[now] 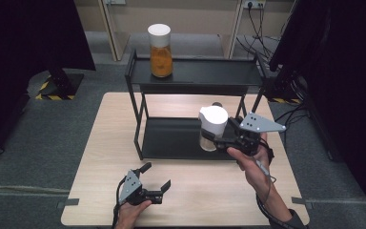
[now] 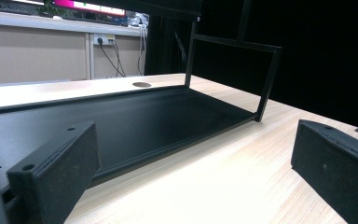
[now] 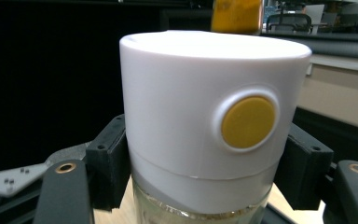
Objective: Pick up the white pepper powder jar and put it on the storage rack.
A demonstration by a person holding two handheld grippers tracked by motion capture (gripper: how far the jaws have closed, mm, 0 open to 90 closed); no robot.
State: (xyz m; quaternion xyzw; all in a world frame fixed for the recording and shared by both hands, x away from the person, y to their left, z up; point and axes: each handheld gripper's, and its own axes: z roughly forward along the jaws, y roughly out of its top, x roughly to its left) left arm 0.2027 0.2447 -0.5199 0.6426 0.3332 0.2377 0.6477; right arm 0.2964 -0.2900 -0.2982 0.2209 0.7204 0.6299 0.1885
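A clear jar with a wide white lid (image 1: 213, 125) hangs above the lower shelf of a black two-tier rack (image 1: 171, 138). My right gripper (image 1: 213, 138) is shut on the jar just under its lid. Close up in the right gripper view, the white lid (image 3: 200, 116) carries a round yellow button (image 3: 248, 122), and black pads (image 3: 108, 163) press both sides. A second jar of orange powder (image 1: 160, 51) with a white cap stands upright on the rack's top shelf (image 1: 209, 71). My left gripper (image 1: 158, 177) rests open near the table's front edge; its pads (image 2: 56, 172) hold nothing.
The light wooden table (image 1: 100, 157) carries the rack at its far half. The rack's lower tray (image 2: 121, 121) and right frame posts (image 2: 266, 79) lie ahead of the left gripper. Black curtains stand at both sides, and cables lie on the floor at the far right.
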